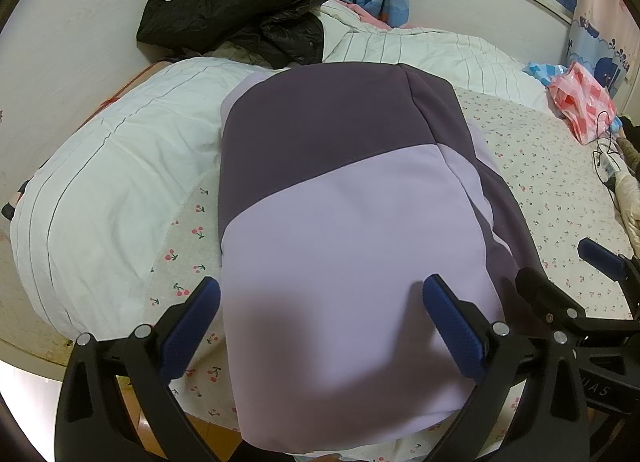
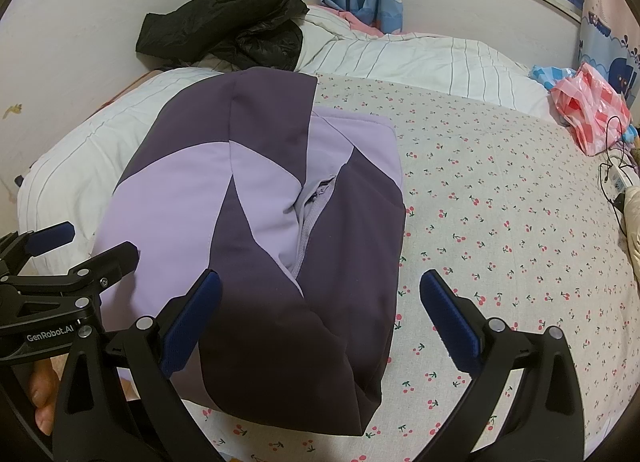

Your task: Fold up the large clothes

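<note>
A large two-tone jacket [image 1: 340, 222], lilac and dark purple, lies folded into a thick block on the cherry-print bed sheet [image 2: 500, 222]. In the right wrist view the jacket [image 2: 260, 242] shows its zipper seam and a sleeve folded across. My left gripper [image 1: 320, 322] hovers open over the jacket's near lilac end, fingers spread wide, holding nothing. My right gripper [image 2: 320, 314] is open over the jacket's dark near right corner, one finger above the cloth and the other above the sheet. Each gripper shows at the edge of the other's view.
A black padded coat [image 1: 236, 18] lies heaped at the back by the wall. A white striped duvet [image 1: 120, 190] is bunched along the left and back. A pink checked plastic bag [image 2: 592, 110] and cables sit at the right edge. Curtains and a window stand behind.
</note>
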